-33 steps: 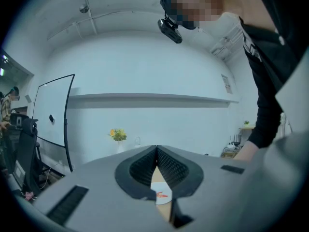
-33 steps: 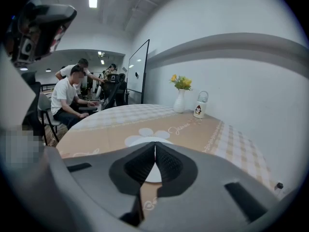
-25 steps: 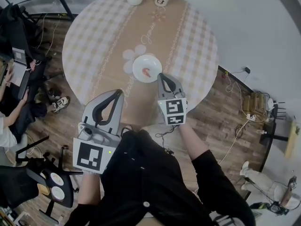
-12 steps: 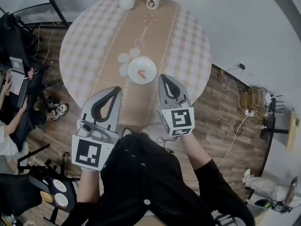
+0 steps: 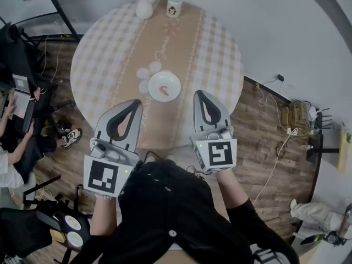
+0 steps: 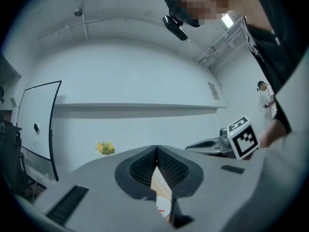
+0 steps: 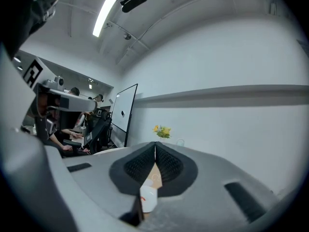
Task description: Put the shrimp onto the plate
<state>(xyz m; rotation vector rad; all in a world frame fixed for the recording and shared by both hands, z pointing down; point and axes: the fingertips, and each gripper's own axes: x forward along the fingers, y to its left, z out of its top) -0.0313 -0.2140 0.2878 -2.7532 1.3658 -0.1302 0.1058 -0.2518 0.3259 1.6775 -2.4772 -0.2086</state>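
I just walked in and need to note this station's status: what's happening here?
A person stands at a round table with a two-jaw gripper in each hand. The shrimp lies on the white plate in the middle of the table. The left gripper and the right gripper are both shut with nothing between their jaws, held on the near side, short of the plate and not touching it.

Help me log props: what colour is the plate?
The plate is white, clearest in the head view.
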